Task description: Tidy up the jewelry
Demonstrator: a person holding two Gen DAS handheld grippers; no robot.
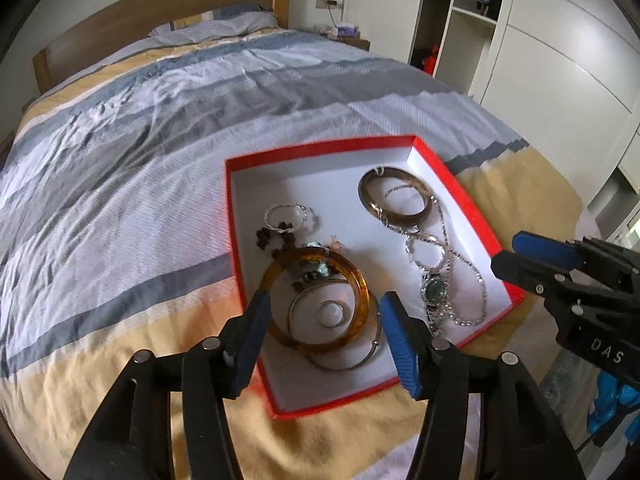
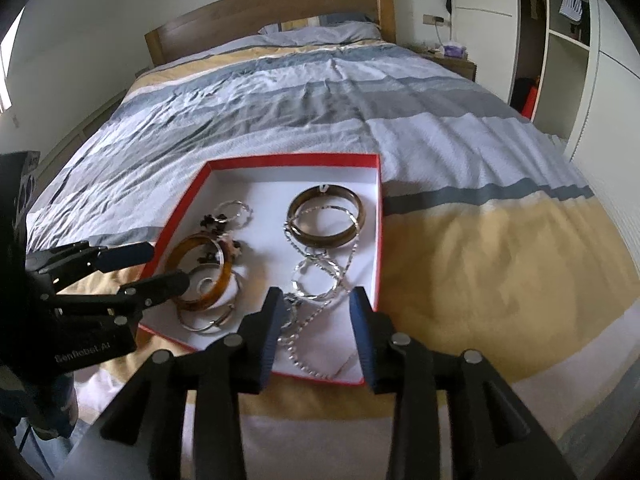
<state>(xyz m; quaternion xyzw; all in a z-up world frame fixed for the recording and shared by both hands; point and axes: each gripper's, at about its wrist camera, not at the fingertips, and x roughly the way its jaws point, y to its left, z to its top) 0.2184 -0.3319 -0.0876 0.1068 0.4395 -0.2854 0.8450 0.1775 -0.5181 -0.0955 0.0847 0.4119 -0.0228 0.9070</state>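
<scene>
A red box [image 1: 236,216] with a white inside lies on the bed; it also shows in the right wrist view [image 2: 378,240]. In it lie an amber bangle [image 1: 358,280], a dark brown bangle [image 1: 366,196], a thin silver bangle [image 1: 360,362], a silver chain [image 1: 476,276], a watch [image 1: 434,290] and a dark bead bracelet [image 1: 264,236]. My left gripper [image 1: 324,324] is open and empty, just above the amber bangle. My right gripper [image 2: 316,316] is open and empty over the chain [image 2: 308,322] at the box's near edge. The brown bangle [image 2: 352,232] lies beyond it.
The bed has a striped blue, grey and yellow cover [image 1: 140,128] and a wooden headboard [image 2: 260,12]. A white wardrobe [image 1: 560,40] stands to the right. A bedside table [image 2: 456,62] with a tissue box stands beside the bed.
</scene>
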